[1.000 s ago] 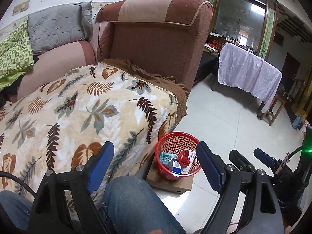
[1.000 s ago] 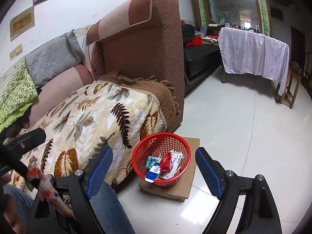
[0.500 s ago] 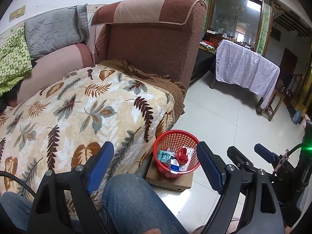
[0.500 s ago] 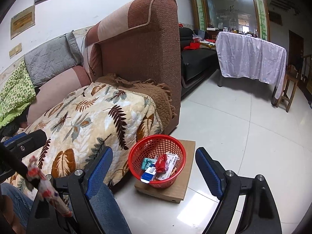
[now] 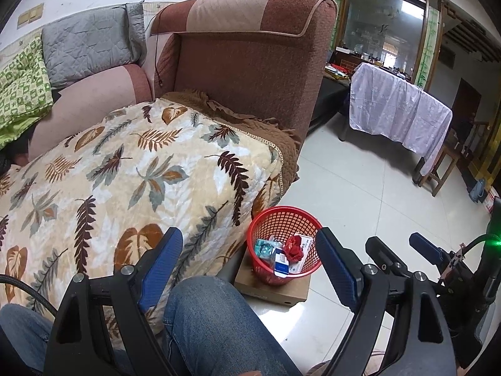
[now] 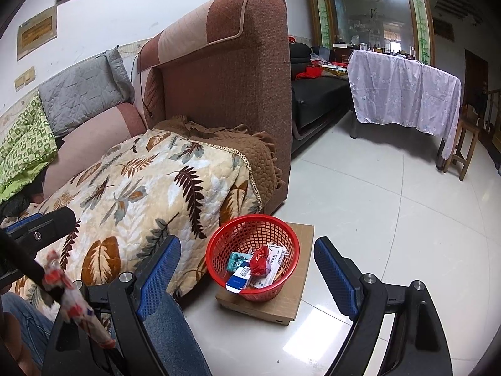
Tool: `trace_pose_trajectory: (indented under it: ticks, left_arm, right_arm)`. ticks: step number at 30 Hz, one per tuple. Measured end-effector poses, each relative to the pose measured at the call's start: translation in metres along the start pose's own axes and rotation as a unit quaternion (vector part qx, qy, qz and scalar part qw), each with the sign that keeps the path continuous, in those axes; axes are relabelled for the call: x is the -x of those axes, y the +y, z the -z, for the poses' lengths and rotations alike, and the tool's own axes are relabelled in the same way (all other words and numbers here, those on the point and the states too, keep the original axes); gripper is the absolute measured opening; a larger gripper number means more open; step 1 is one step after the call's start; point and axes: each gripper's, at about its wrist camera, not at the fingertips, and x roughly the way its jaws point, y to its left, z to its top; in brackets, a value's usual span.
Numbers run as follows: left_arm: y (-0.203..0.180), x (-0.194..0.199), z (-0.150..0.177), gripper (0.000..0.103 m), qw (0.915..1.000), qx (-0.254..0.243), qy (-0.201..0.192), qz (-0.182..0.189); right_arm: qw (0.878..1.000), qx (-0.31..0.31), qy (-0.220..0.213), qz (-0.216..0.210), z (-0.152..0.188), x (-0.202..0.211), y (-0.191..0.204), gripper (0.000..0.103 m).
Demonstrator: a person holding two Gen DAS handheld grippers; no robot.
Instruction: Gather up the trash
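Both handheld tools hang above a denim-clad knee [image 5: 219, 322], the left gripper [image 5: 250, 269] and right gripper [image 6: 247, 272] each with blue fingers spread wide and holding nothing. The red mesh basket [image 6: 253, 260] lies dead ahead at twelve o'clock between the right gripper's fingers, apparently the nearer tool, and toward one o'clock of the left. It sits on a flat cardboard box [image 6: 297, 300] and holds a red wrapper [image 6: 259, 261], a teal packet [image 6: 236, 260] and a blue-and-white carton [image 6: 239, 279]; beyond, a leaf-print blanket [image 5: 125, 181] drapes the brown sofa [image 5: 250, 72].
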Motion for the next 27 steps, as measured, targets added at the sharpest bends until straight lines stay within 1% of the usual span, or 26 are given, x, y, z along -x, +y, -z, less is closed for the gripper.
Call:
trace_pose_trajectory:
  ticks: [20, 24, 27]
  left_arm:
    - [-0.003, -0.009, 0.003, 0.086, 0.9999, -0.005, 0.009, 0.002]
    - [0.000, -0.017, 0.004, 0.086, 0.9999, -0.001, 0.013, 0.004]
    - [0.007, -0.025, 0.002, 0.086, 0.9998, 0.006, 0.018, 0.008]
  right_arm:
    - [1.000, -0.001, 0.006, 0.006, 0.005, -0.014, -0.008, 0.090]
    - [1.000, 0.002, 0.024, 0.008, 0.005, -0.027, -0.007, 0.090]
    - [1.000, 0.005, 0.028, 0.012, 0.003, -0.032, -0.001, 0.090]
